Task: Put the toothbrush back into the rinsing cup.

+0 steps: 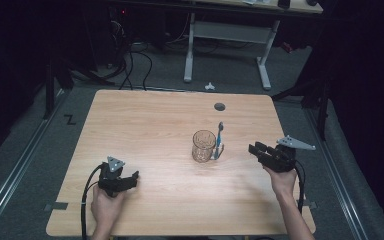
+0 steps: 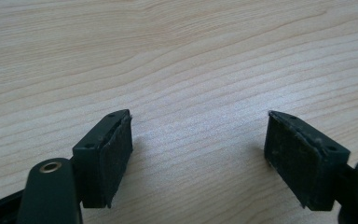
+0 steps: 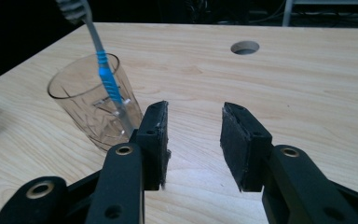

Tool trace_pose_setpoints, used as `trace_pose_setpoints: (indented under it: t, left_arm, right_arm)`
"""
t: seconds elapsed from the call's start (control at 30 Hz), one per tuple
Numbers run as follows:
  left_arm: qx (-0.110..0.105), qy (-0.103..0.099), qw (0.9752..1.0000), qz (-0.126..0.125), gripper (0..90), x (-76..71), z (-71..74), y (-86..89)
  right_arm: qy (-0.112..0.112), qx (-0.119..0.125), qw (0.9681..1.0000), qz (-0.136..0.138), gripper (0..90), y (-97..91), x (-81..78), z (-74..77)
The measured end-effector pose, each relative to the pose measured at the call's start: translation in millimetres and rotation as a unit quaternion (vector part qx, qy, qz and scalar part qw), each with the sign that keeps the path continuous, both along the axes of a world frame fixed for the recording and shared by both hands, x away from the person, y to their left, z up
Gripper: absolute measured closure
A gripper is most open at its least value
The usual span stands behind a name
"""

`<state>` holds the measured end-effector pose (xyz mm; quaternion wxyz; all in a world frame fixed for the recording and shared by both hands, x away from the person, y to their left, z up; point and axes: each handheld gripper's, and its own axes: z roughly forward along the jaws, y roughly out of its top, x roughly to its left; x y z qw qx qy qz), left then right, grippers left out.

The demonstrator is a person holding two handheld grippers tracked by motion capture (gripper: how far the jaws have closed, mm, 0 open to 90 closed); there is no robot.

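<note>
1. Jaws, right gripper [image 3: 193, 140]: parted, nothing between the pads, bare wood in the gap.
2. Jaws, left gripper [image 2: 198, 154]: spread wide, released, over bare tabletop.
3. Glass tumbler [image 1: 203, 146]: clear, upright, near the centre of the table [image 1: 145, 125]; at 9 o'clock from the right gripper, apart from it.
4. Toothbrush [image 1: 219, 141]: blue handle, leaning against the tumbler's outer wall at its 3 o'clock side, head uppermost.
5. Round hole [image 1: 219, 106]: in the tabletop, at 12 o'clock from the tumbler.
</note>
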<state>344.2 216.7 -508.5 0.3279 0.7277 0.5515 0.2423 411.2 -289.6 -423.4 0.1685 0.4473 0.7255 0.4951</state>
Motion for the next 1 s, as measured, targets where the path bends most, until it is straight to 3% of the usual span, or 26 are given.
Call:
trace_pose_setpoints:
  t: [0.1,0.43,1.0]
  left_arm:
    - [0.000,0.000,1.0000,0.000,23.9,0.0,0.0,0.0]
    - [0.000,0.000,1.0000,0.000,23.9,0.0,0.0,0.0]
    - [0.000,0.000,1.0000,0.000,23.9,0.0,0.0,0.0]
  right_arm:
    - [0.011,0.000,0.9998,-0.014,61.7,-5.6,2.5,-10.7]
    - [0.024,-0.002,0.9993,-0.029,61.7,-13.3,2.6,-24.0]
    - [0.048,-0.035,0.9973,-0.043,61.8,-14.3,4.2,-47.2]
